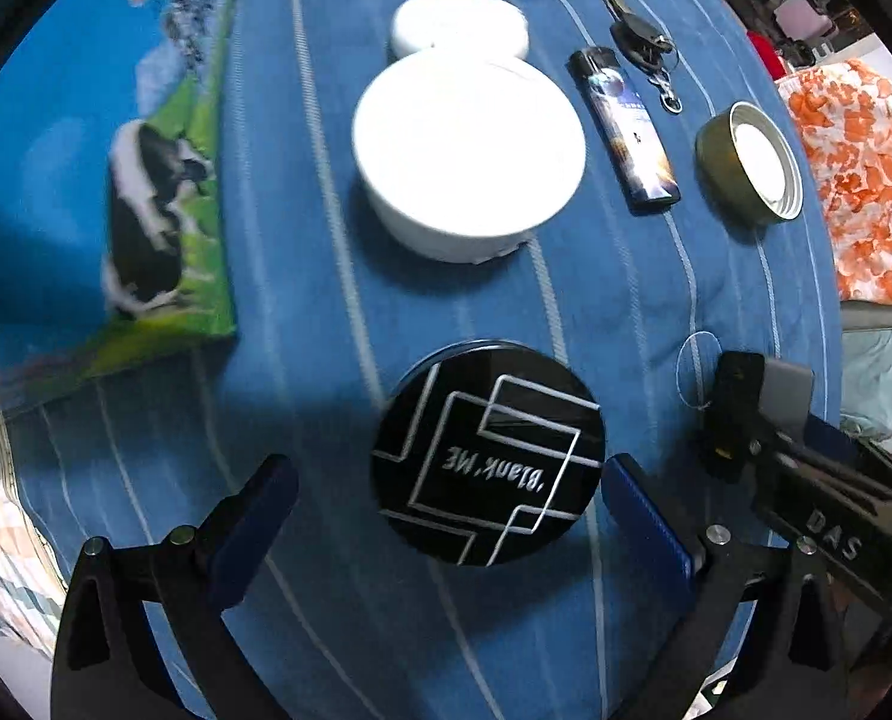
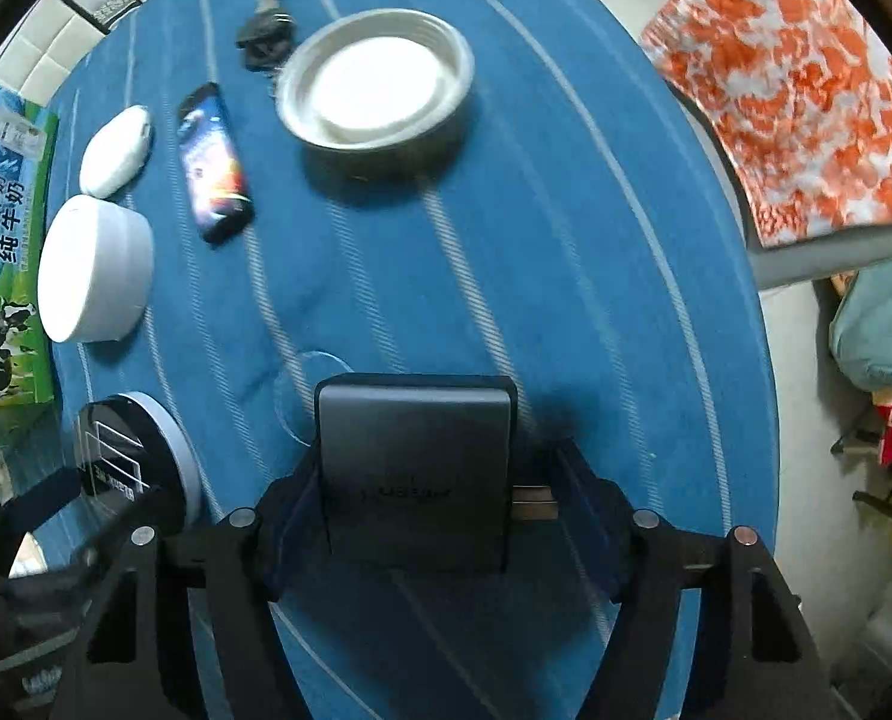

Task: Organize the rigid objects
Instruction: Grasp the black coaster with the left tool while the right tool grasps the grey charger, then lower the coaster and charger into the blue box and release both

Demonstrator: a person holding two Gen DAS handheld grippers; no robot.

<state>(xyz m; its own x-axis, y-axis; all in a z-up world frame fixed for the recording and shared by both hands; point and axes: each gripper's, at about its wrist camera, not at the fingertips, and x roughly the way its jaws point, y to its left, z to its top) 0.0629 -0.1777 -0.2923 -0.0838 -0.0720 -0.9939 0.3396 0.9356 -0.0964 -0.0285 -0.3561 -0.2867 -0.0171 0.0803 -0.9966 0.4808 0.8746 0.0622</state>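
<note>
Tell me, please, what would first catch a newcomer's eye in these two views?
Probably the round black tin with white line art, lying on the blue striped tablecloth between the open left gripper fingers. Next, the dark grey rectangular charger block clamped in the right gripper.

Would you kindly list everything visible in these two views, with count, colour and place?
Round black tin with white line pattern: one, between the left fingers.
White round bowl: one, mid-cloth.
White oval lid: one, behind the bowl.
Printed dark lighter: one, right of the bowl.
Black keys: one bunch, far side.
Olive metal can: one, right.
Dark grey rectangular charger: one, held.
Milk carton: one, left.
Blue striped cloth: one.
Left gripper: open.
Right gripper: shut on charger.
</note>
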